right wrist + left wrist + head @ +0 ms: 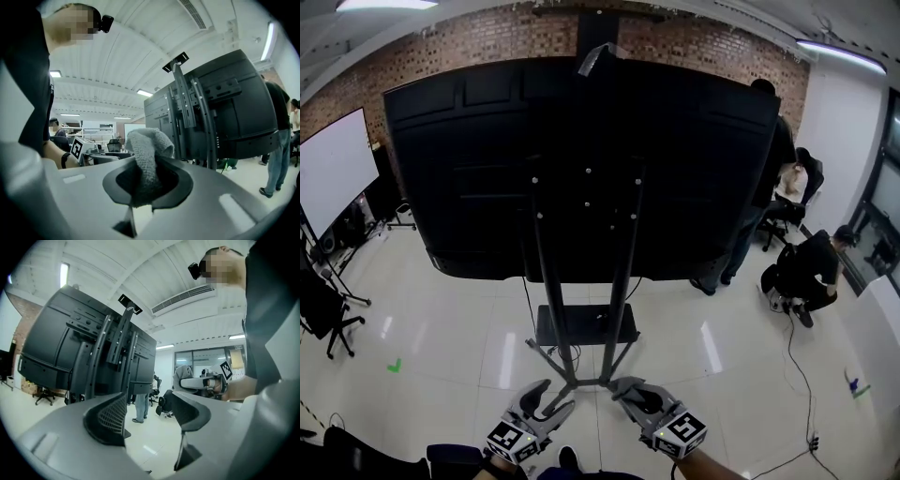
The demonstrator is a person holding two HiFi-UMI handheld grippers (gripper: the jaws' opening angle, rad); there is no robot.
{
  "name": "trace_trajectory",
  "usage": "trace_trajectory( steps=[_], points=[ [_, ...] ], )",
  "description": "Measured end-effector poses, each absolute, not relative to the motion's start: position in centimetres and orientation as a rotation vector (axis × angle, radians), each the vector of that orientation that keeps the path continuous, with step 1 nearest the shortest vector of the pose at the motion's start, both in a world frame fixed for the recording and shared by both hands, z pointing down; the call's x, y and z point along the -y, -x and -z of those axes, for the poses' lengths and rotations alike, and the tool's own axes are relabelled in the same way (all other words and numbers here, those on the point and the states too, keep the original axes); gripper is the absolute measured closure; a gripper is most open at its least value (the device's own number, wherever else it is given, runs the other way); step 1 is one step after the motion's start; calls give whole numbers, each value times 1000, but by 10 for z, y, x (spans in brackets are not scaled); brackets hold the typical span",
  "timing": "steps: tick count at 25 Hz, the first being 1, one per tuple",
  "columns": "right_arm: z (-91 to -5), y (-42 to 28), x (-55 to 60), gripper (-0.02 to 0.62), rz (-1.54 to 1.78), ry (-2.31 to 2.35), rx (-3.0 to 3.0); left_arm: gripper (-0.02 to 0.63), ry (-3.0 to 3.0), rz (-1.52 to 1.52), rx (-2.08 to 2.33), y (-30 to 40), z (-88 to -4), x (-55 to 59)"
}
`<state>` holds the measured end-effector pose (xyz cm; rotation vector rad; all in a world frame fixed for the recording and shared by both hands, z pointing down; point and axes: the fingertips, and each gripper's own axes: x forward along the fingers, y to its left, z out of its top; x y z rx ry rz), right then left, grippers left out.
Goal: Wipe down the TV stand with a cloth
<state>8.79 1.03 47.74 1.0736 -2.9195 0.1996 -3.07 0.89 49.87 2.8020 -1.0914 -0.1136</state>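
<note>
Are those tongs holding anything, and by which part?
The right tongs clamp a grey cloth partway along, a folded bunch poking out; the left tongs hold nothing.

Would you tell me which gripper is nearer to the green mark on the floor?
Left. In the head view the left gripper sits right of the green mark; the right gripper, holding the cloth, is farther right, past the stand's feet.

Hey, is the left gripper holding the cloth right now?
No, the left gripper has its jaws apart with nothing between them; the grey cloth is pinched in the right gripper.
</note>
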Motion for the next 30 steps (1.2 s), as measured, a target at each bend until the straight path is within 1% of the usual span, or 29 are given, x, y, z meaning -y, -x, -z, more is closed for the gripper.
trace_trajectory(
  steps=[5, 9, 15, 26, 30],
  points=[
    [-482, -110, -56, 557, -208, -1021, 2963, 281, -2788, 113, 1090, 5, -488, -53],
    [-486, -110, -83, 558, -243, -999, 2969, 281, -2812, 105, 1103, -3, -478, -79],
    [-465, -102, -104, 558, -147, -996, 2970, 281, -2827, 113, 1085, 5, -476, -98],
    [-449, -65, -128, 558, -113, -1021, 2967, 281, -2872, 136, 1026, 30, -458, -127],
    [-457, -64, -134, 558, -118, -1021, 2962, 281, -2876, 137, 1017, 37, -459, -130]
  ],
)
